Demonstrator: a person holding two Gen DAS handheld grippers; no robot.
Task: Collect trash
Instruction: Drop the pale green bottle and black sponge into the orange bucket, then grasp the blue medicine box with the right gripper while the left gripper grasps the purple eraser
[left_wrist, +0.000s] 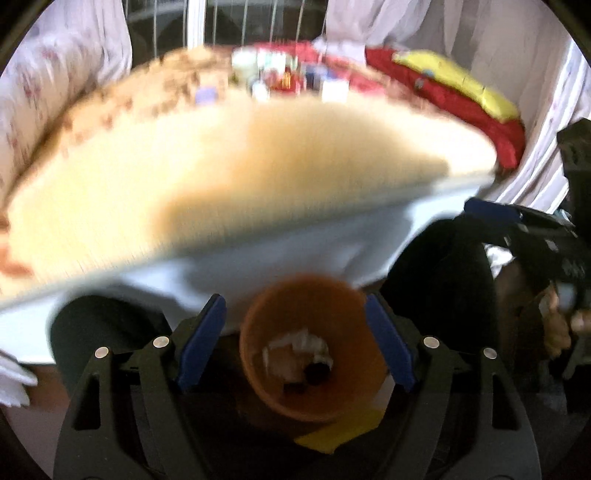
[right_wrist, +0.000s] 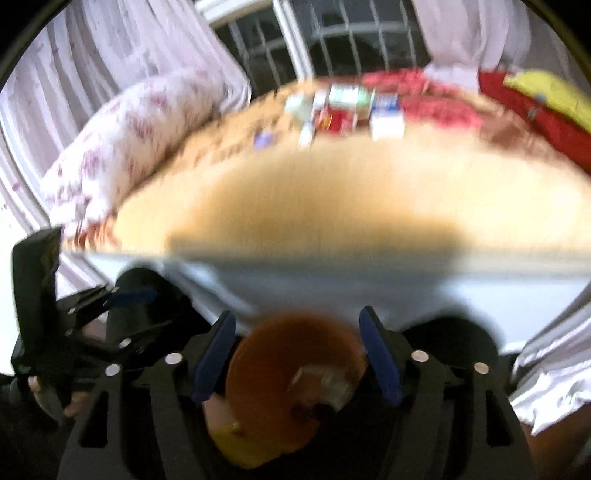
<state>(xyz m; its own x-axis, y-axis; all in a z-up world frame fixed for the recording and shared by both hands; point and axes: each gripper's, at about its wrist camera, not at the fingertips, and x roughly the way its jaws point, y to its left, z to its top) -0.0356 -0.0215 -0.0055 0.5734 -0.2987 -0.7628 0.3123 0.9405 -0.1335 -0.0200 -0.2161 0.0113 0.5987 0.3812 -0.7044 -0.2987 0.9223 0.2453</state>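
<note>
An orange bin (left_wrist: 266, 332) stands on the floor below the table edge, seen between the fingers in both wrist views and again as the bin (right_wrist: 266, 362). White crumpled paper (left_wrist: 295, 343) and a dark round piece (left_wrist: 317, 369) lie inside it. My left gripper (left_wrist: 295, 314) hangs open over the bin with nothing between its blue pads. My right gripper (right_wrist: 297, 321) is also open and empty above the same bin. Each gripper shows at the side of the other's view. Both pictures are blurred.
A beige tabletop (left_wrist: 258, 166) with a white cloth (left_wrist: 258, 258) hanging off its near edge fills the middle. Several small boxes (right_wrist: 343, 107) stand at its far side. A yellow scrap (left_wrist: 340, 428) lies by the bin. Red and yellow cushions (left_wrist: 461, 92) and a floral pillow (right_wrist: 122, 147) flank the table.
</note>
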